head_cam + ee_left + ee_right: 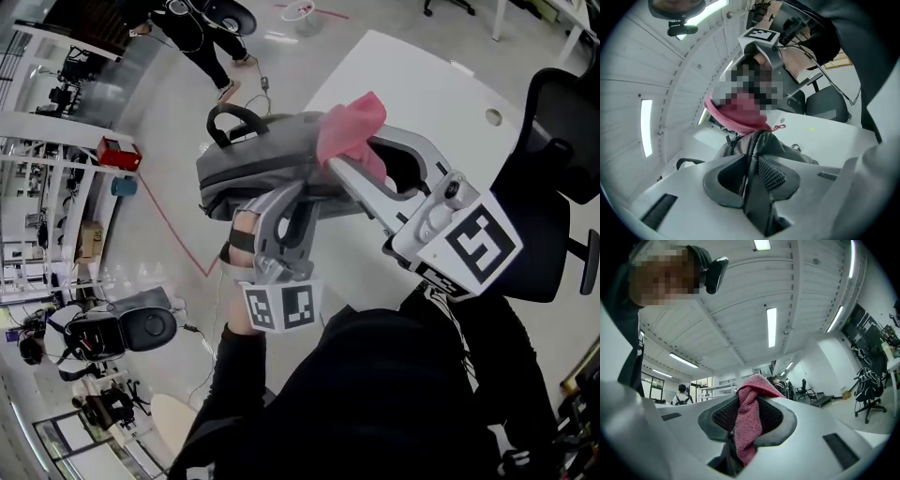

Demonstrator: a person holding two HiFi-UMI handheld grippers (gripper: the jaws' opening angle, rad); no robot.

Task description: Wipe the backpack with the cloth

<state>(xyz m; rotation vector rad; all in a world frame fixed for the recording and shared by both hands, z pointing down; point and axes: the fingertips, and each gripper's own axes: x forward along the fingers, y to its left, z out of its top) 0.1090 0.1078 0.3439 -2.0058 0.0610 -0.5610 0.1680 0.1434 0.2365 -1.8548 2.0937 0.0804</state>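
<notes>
Left gripper (pixel 751 176) clamps a fold of the grey backpack (pixel 248 169) right at its jaws. Just beyond, right gripper (pixel 746 420) pinches the pink cloth (pixel 352 129). Best to brace the bag, press the cloth flat, and stroke.

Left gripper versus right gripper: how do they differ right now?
The left gripper pinches a fold of the gray backpack; the right gripper pinches the pink cloth. In the head view the left gripper meets the backpack's near side; the right gripper holds its cloth at the backpack's top. Both are shut on fabric.

Atop backpack (pixel 262 169): cloth (pixel 352 131); table (pixel 403 84) bhd.
</notes>
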